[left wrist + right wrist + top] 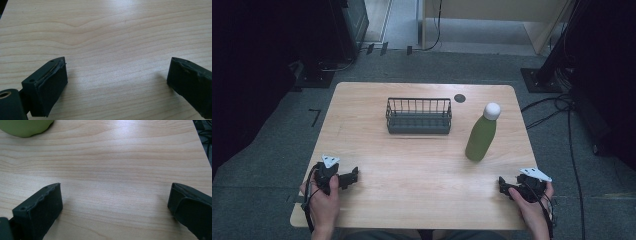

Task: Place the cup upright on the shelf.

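Observation:
A green bottle [481, 137] with a white cap stands upright on the right half of the wooden table [422, 165]. Its base shows as a green curve [25, 127] at the top left of the right gripper view. A dark wire basket [418, 115] sits at the back middle, and it looks empty. My left gripper [353, 176] rests low near the front left corner, jaws wide apart over bare wood [115, 75]. My right gripper [502, 184] rests near the front right corner, also open with nothing between its jaws [115, 200].
A small dark round spot [459, 98] lies on the table behind the basket. Cables [557, 107] trail on the grey floor to the right. Dark stands and equipment [347, 25] sit beyond the far edge.

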The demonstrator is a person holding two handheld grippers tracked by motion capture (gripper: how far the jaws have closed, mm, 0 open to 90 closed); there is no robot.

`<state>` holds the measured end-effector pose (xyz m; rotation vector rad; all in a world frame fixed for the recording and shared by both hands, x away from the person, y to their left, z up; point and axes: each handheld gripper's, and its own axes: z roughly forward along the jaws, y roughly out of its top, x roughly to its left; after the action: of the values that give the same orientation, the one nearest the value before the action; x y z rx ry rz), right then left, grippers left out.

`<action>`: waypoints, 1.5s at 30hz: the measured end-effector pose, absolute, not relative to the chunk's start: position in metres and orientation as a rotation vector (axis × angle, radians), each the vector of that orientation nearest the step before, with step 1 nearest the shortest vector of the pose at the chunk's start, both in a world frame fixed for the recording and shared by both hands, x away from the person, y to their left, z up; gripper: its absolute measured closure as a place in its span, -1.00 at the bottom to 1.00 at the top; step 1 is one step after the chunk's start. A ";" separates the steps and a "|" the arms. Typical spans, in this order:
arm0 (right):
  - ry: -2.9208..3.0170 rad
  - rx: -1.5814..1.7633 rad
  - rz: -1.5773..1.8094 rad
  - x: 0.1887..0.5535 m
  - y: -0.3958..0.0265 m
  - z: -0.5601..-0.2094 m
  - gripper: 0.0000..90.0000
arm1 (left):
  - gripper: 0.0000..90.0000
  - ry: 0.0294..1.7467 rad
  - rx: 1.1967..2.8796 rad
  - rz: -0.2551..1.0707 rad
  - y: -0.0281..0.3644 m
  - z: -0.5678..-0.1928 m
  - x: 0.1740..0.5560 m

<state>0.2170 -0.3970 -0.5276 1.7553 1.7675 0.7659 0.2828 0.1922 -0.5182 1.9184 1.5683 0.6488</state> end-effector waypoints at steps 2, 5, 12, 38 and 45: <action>1.767 1.755 0.766 0.217 -0.397 -0.528 -1.00 | -0.92 1.568 1.918 0.649 0.192 -0.518 0.283; 1.768 1.755 0.766 0.217 -0.397 -0.528 -1.00 | -0.92 1.569 1.918 0.647 0.192 -0.518 0.283; 1.760 1.761 0.770 0.217 -0.397 -0.527 -1.00 | -0.97 1.567 1.927 0.639 0.192 -0.518 0.284; 1.762 1.759 0.853 0.226 -0.380 -0.502 -1.00 | -0.96 1.586 1.912 0.648 0.190 -0.519 0.284; 1.777 1.741 0.867 0.231 -0.375 -0.496 -1.00 | -0.96 1.586 1.912 0.648 0.190 -0.519 0.284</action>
<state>0.2306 -0.3747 -0.4957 1.7410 1.7767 0.8666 0.2840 0.1897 -0.5185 1.9121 1.5857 0.6485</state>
